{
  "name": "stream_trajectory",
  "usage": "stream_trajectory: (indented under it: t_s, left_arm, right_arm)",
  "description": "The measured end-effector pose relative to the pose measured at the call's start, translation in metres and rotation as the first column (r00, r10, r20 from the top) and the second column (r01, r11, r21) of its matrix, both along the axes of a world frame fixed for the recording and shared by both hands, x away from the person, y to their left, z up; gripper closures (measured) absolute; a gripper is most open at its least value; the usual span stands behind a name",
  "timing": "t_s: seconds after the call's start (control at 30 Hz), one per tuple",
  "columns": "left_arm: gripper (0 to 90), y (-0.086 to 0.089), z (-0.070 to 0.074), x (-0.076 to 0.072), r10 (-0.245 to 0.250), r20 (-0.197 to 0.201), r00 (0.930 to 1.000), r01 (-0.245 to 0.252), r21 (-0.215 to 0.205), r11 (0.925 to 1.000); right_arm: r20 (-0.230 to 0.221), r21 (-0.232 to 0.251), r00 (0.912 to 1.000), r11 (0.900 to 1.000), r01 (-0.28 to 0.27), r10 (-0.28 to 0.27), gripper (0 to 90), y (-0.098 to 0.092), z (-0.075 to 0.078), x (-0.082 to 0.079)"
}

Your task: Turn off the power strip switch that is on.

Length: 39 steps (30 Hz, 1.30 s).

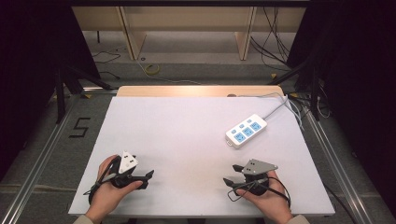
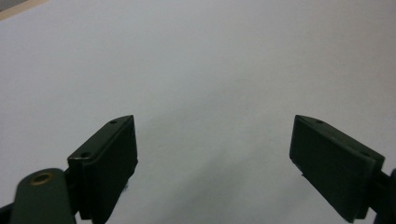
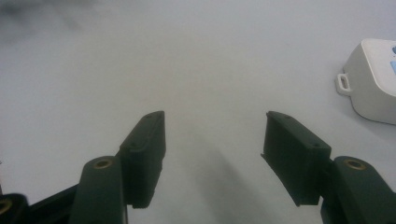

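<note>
Right now your nearest object is the white plastic power strip with blue socket faces (image 1: 246, 131), lying flat on the right half of the pale grey table mat (image 1: 187, 140), toward the far side, set at a slant with its white cable (image 1: 275, 108) running off the far right edge. In the right gripper view its rounded near end with the small hanging tab (image 3: 373, 84) sits at the right edge, well off the line between the jaws.

Your right gripper (image 1: 233, 175) rests low at the near right of the mat, jaws spread wide with nothing between them, pointing leftward across the mat rather than at the strip. Your left gripper (image 1: 148, 177) lies at the near left, well apart from the strip, its jaws also wide apart and empty (bare mat ahead of them in its own view).

Risks, as I judge them: the strip looks light and smooth, so if you close on one corner or across its slanted body off-centre it may pivot or skid instead of lifting. The cable could tug it back or drag it sideways if you pull toward yourself. Coming in from the present heading, your jaw tip may nudge the near end before you are square to it, so turn your wrist first. Watch your own trailing black cable (image 1: 238, 190) near your right hand (image 1: 268, 200); it could snag.
</note>
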<state>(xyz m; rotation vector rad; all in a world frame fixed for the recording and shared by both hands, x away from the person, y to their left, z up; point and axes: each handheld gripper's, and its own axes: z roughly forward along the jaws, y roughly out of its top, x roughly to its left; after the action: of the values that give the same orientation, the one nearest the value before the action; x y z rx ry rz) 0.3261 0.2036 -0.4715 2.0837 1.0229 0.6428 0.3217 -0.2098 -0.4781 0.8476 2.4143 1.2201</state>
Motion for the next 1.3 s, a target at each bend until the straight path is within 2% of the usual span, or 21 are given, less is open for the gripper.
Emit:
stream_trajectory:
  t_s: [0.17,0.27,0.5,0.63,0.73,0.87,1.3]
  left_arm:
    - [15.0,0.000,0.000,0.000,-0.004,-0.001,1.0000,0.004,0.003,1.0000]
    - [15.1,0.000,-0.001,0.000,0.001,-0.001,1.0000,-0.001,0.003,1.0000]
    - [15.4,-0.001,-0.001,0.001,0.000,0.001,1.0000,0.000,0.006,1.0000]
    - [15.5,0.000,-0.001,0.001,0.010,0.005,0.9999,-0.010,0.000,1.0000]
    - [15.6,0.001,0.000,0.001,0.013,0.006,0.9999,-0.013,0.002,0.9999]
    - [15.7,0.001,0.000,0.001,0.015,0.013,0.9998,-0.015,0.000,0.9999]
    - [15.9,0.000,0.000,0.002,0.015,0.011,0.9998,-0.015,0.001,0.9999]
  right_arm:
    - [-0.002,-0.003,1.0000,1.000,-0.007,0.007,44.2,0.001,0.001,-0.001]
    - [0.002,-0.017,0.9999,1.000,-0.016,0.016,49.8,0.002,0.001,-0.001]
    - [0.023,-0.062,0.9984,0.997,-0.050,0.052,77.5,0.005,0.004,-0.003]
    - [0.039,-0.091,0.9971,0.994,-0.061,0.065,86.9,0.006,0.004,-0.003]
    - [0.043,-0.094,0.9975,0.994,-0.052,0.056,90.0,0.007,0.005,-0.003]
    - [0.060,-0.100,0.9975,0.994,-0.031,0.037,90.0,0.005,0.007,-0.001]
    - [0.074,-0.087,0.9960,0.995,0.057,-0.051,90.0,0.000,0.015,0.008]
